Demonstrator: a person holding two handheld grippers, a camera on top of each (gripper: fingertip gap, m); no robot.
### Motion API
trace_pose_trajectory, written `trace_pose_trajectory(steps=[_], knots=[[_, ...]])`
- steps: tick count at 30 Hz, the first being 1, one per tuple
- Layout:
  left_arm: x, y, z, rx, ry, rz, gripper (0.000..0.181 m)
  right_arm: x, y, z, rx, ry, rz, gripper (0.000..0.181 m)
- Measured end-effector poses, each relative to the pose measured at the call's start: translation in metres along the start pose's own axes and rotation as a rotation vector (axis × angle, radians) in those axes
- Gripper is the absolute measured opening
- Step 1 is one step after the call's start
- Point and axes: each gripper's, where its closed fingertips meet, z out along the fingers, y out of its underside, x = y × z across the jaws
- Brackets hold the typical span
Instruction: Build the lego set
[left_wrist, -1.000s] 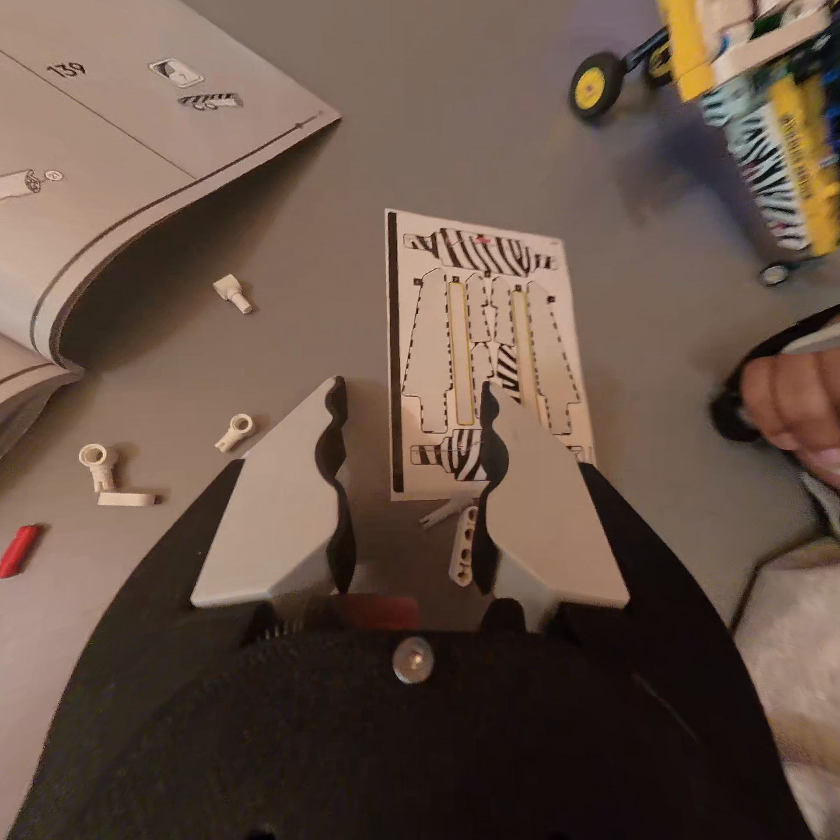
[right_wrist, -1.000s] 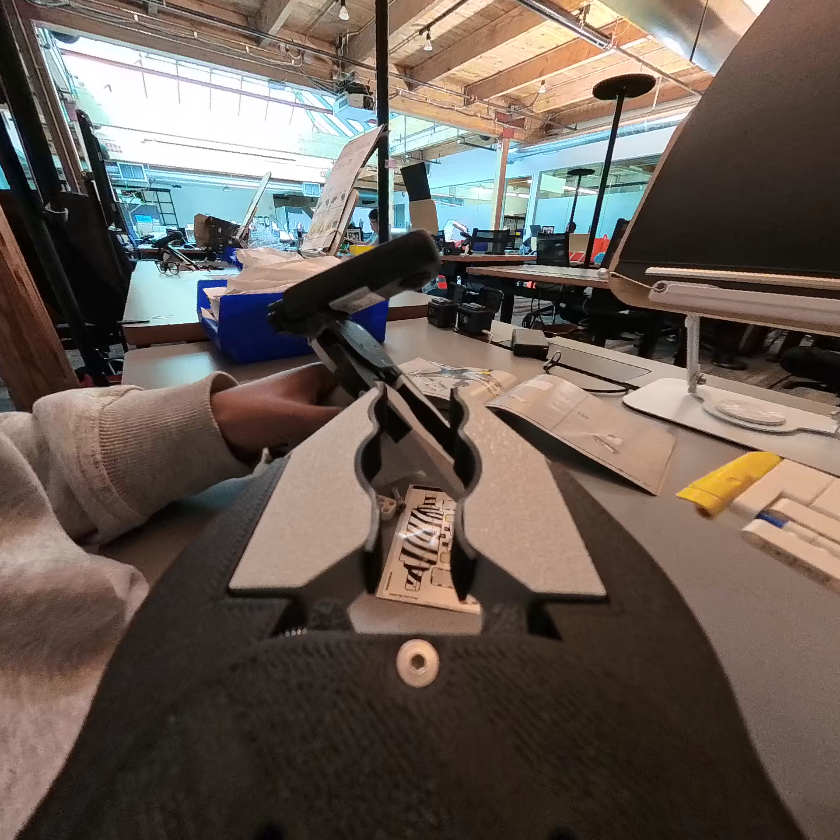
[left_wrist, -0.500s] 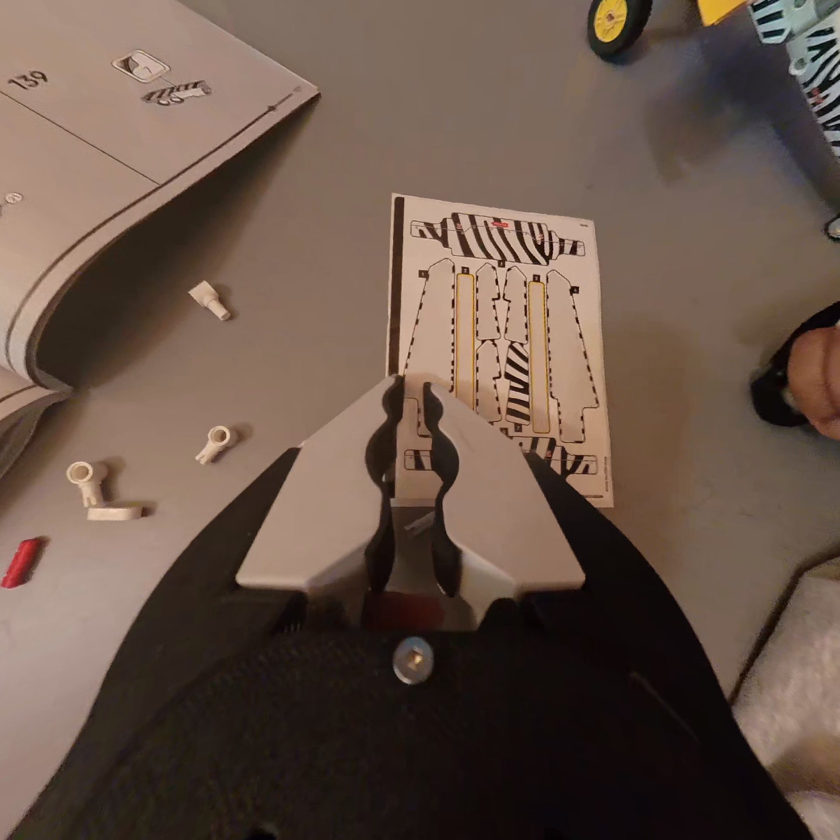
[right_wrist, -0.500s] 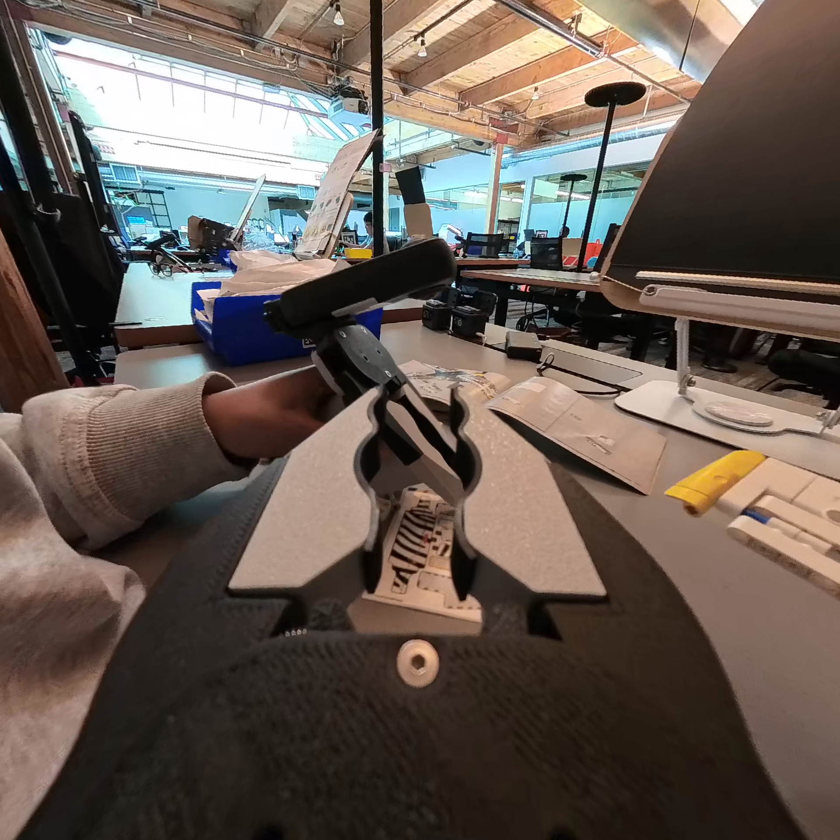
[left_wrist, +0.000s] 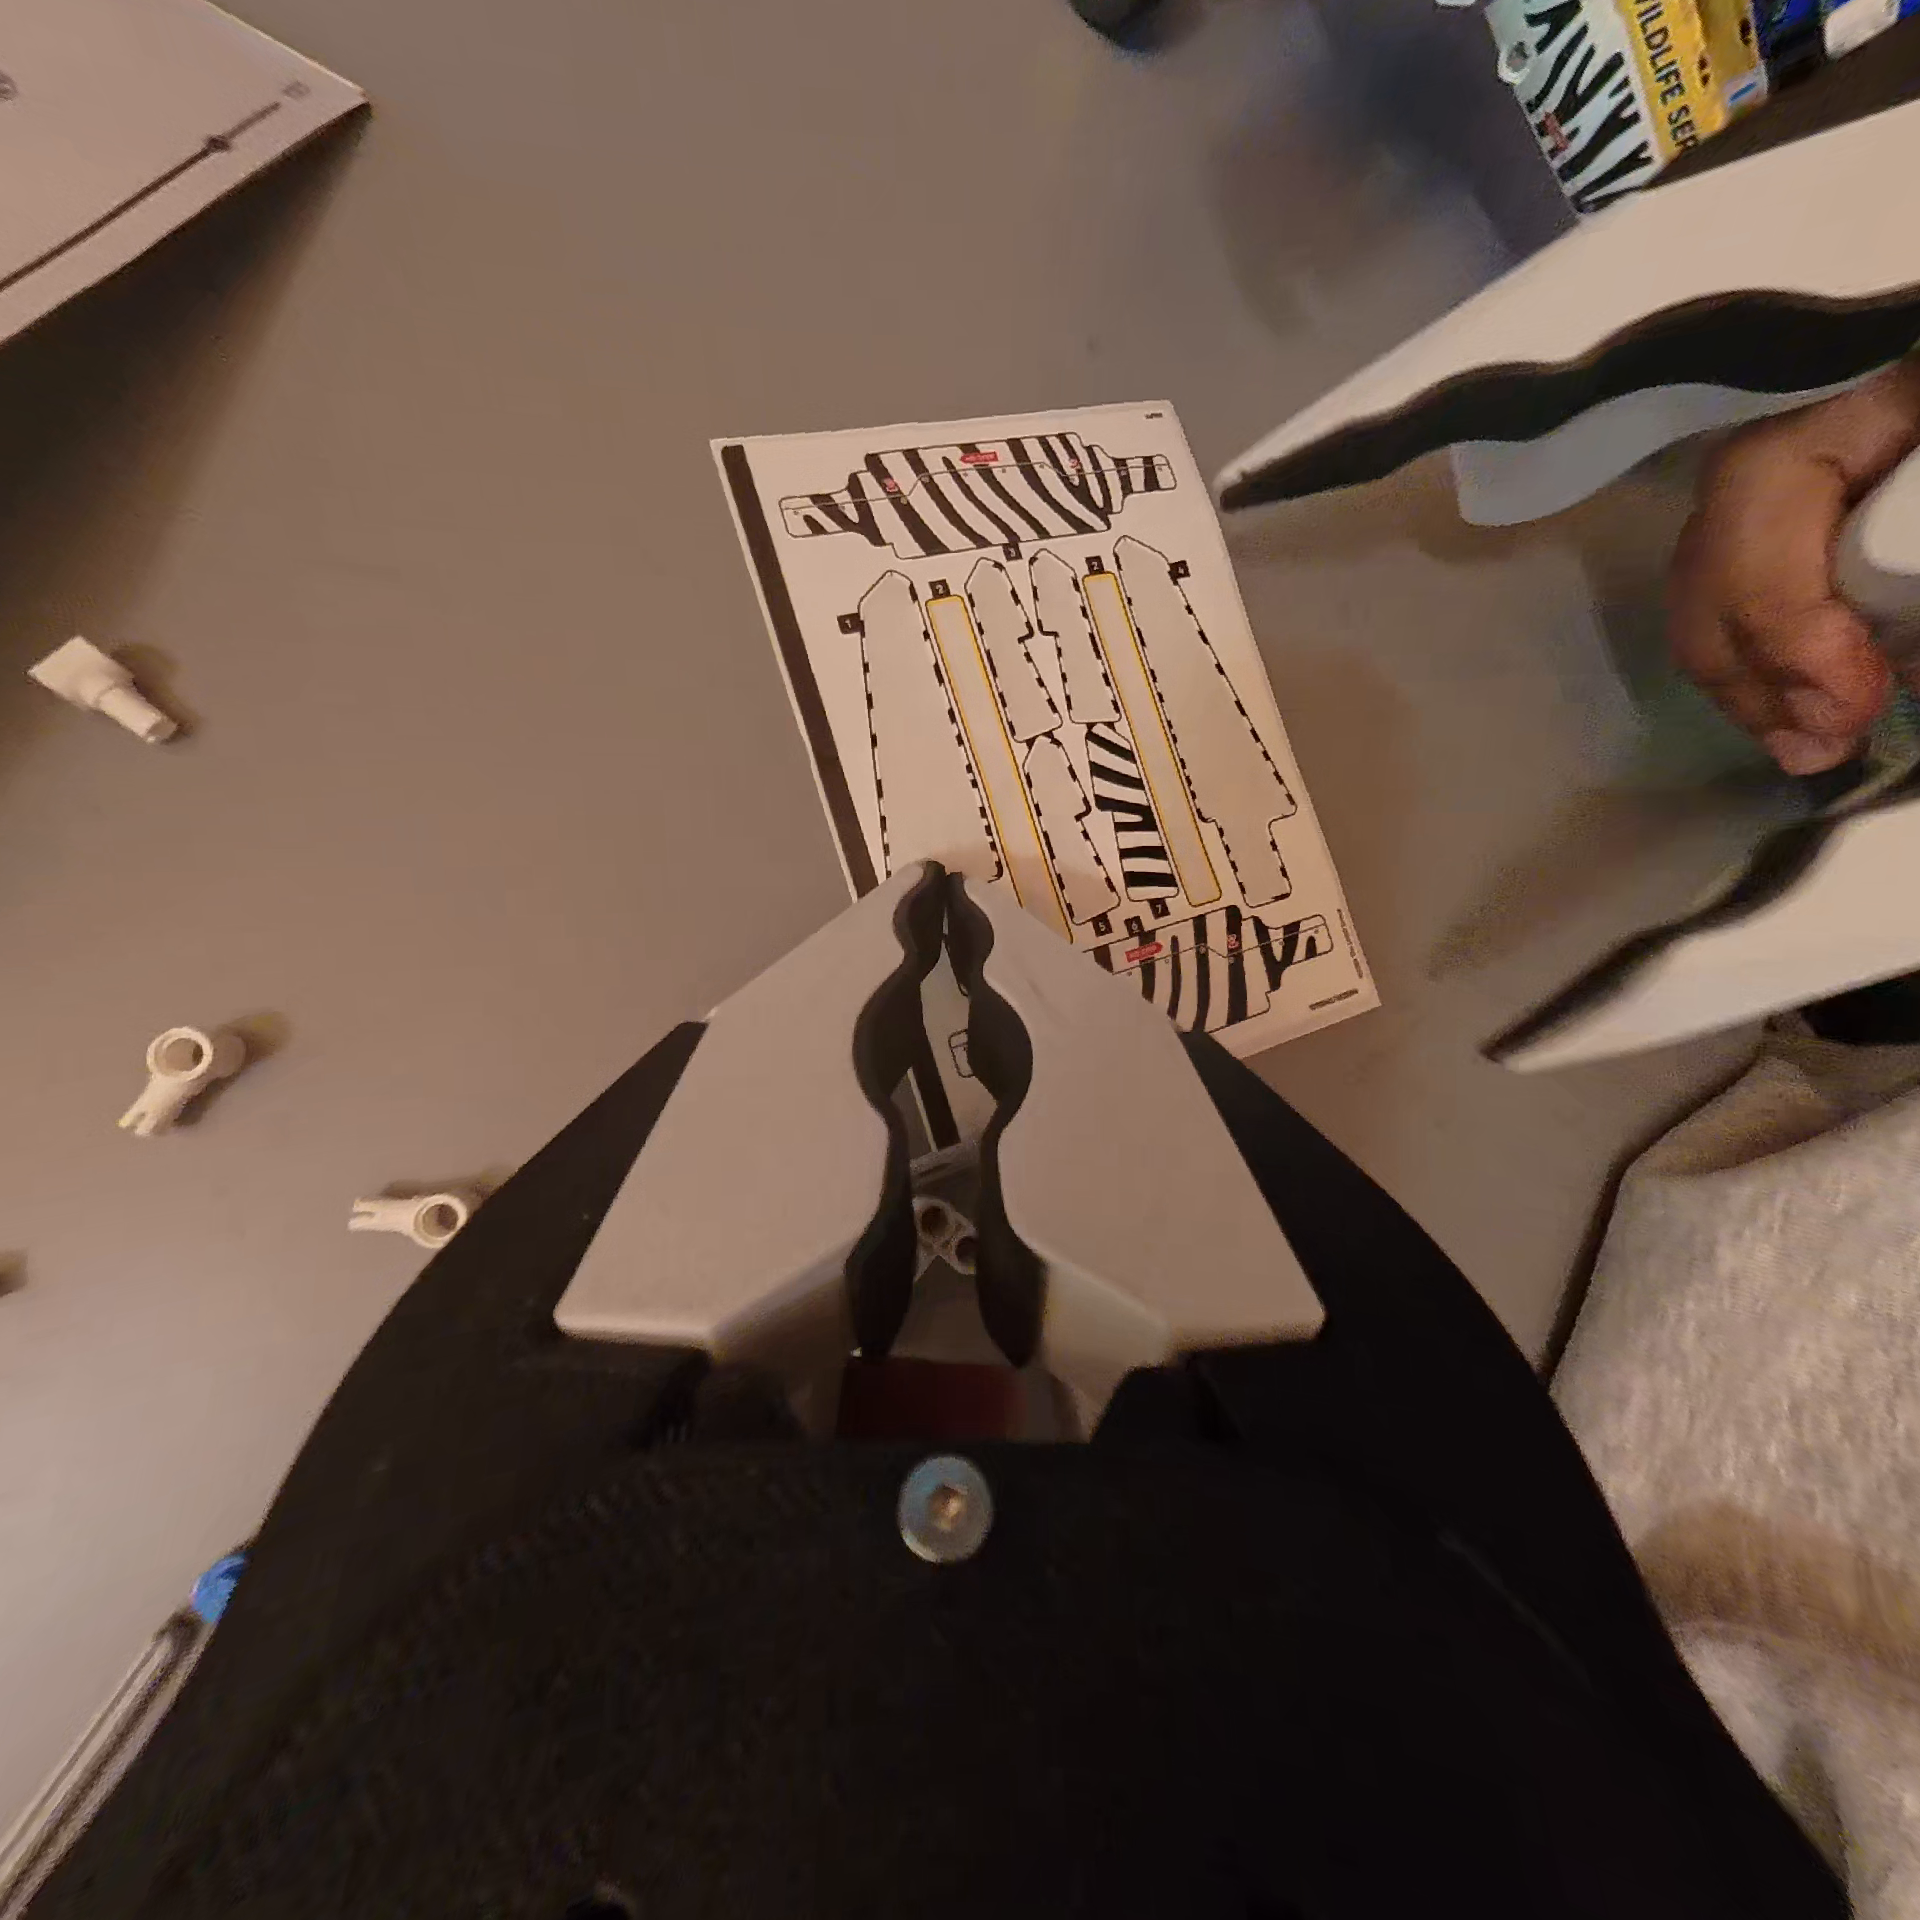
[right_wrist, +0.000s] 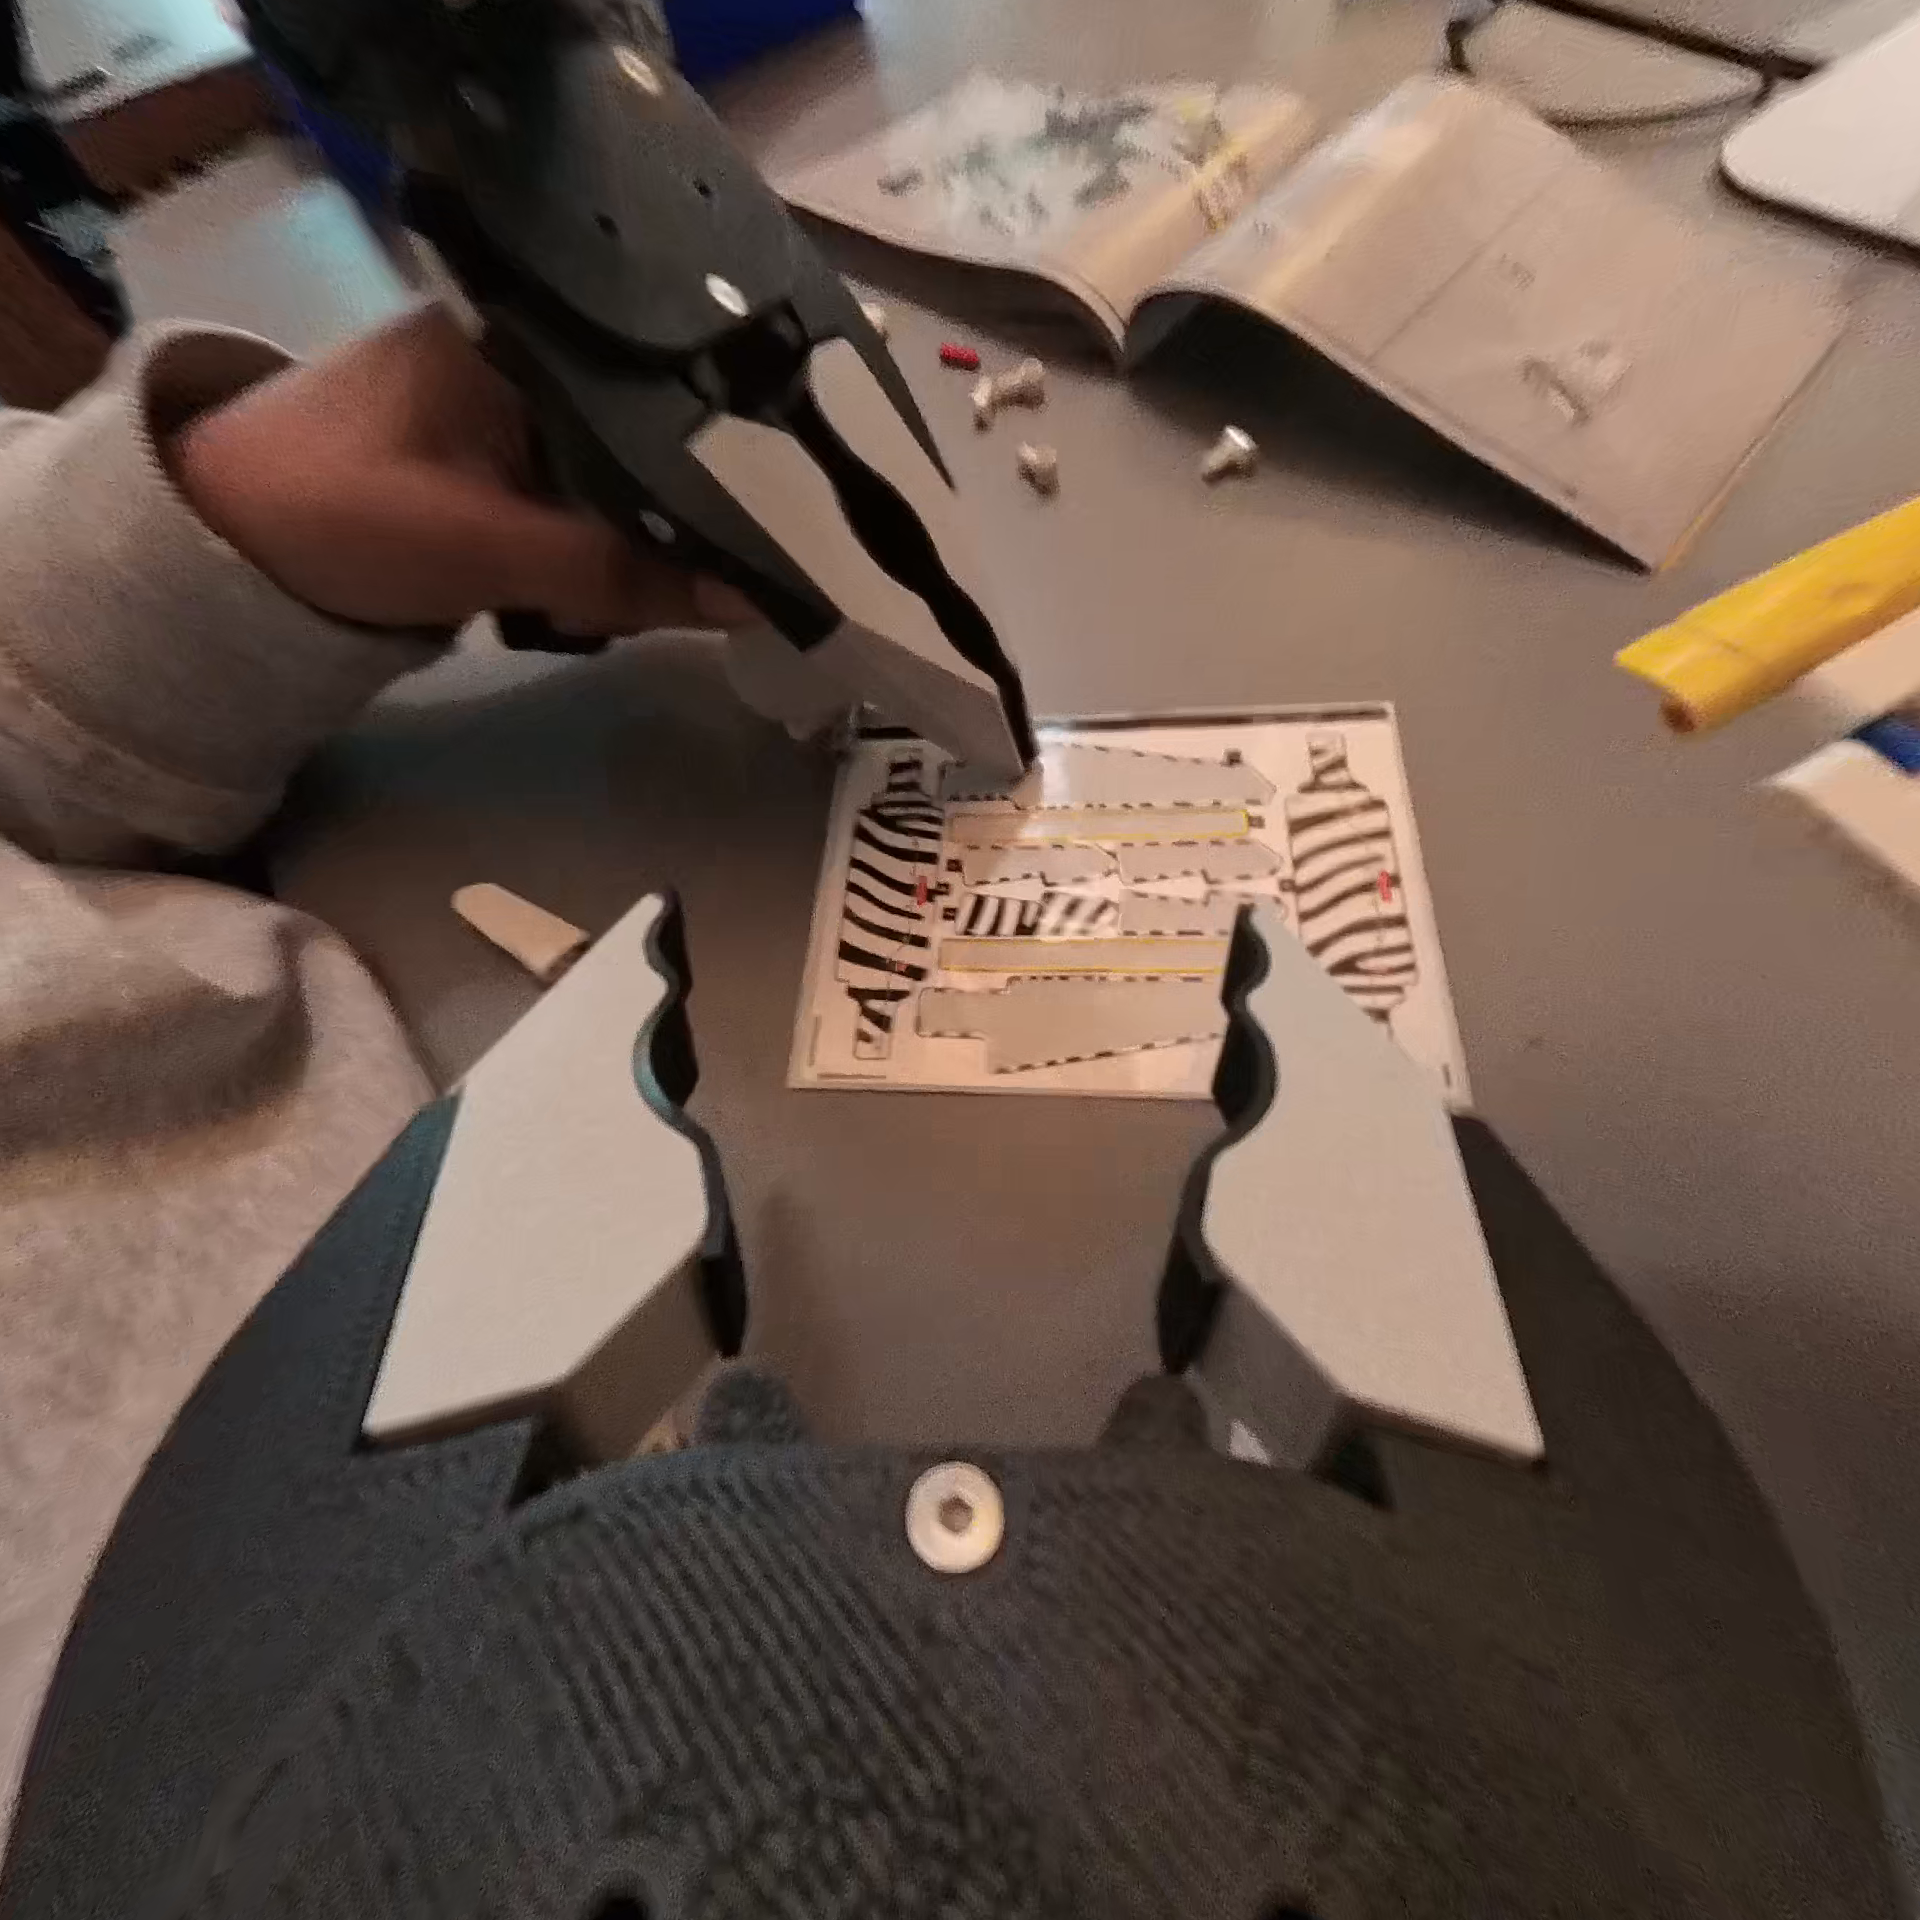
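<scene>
A white sticker sheet (left_wrist: 1039, 707) with zebra-striped and yellow-edged stickers lies flat on the grey table; it also shows in the right wrist view (right_wrist: 1122, 904). My left gripper (left_wrist: 940, 878) is shut, with its tips touching the sheet near its left edge; from the right wrist view (right_wrist: 1023, 769) it comes down steeply onto the sheet. My right gripper (right_wrist: 956, 935) is wide open and empty, hovering over the sheet's near edge. In the left wrist view its fingers (left_wrist: 1558, 343) reach in from the right. A white beam (left_wrist: 940, 1226) lies under my left gripper.
Small white connector pieces (left_wrist: 182, 1075) lie left of the sheet. An open instruction booklet (right_wrist: 1455, 260) lies at the back. The zebra-and-yellow model (left_wrist: 1621, 94) stands at far right, its yellow part (right_wrist: 1787, 623) close by. A beige piece (right_wrist: 520, 920) lies near a sleeve (right_wrist: 156, 935). Left tips to right tips: about 7 cm.
My left gripper closed from open and moved forward onto the sticker sheet. My right gripper tipped down from looking across the room, opened wide and came close over the sheet.
</scene>
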Motion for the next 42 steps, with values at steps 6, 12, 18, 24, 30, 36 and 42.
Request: trace_pose_trajectory(steps=[6,12,18,24,30,36,42], knots=[[0.006,0.004,-0.001,-0.010,0.016,-0.001,0.000,0.031,0.016,0.008,-0.087,0.171,0.029,0.109],[0.010,0.005,-0.002,-0.006,0.054,-0.012,0.004,0.025,0.033,0.021,-0.170,0.174,-0.050,0.098],[0.004,-0.004,-0.011,0.072,0.053,-0.058,0.028,0.001,0.033,0.018,-0.155,0.074,-0.131,0.012],[0.009,-0.008,-0.019,0.132,0.129,-0.119,0.039,-0.004,0.036,0.016,-0.158,0.075,-0.150,0.000],[0.012,-0.003,-0.017,0.111,0.113,-0.087,0.039,-0.021,0.048,0.001,-0.183,-0.022,-0.062,0.000],[0.018,0.000,-0.014,0.101,0.126,-0.076,0.039,-0.035,0.074,-0.035,-0.281,-0.033,-0.069,0.000],[0.059,0.003,-0.022,0.104,0.231,0.004,0.043,-0.034,0.084,-0.054,-0.226,0.051,-0.069,0.018]])
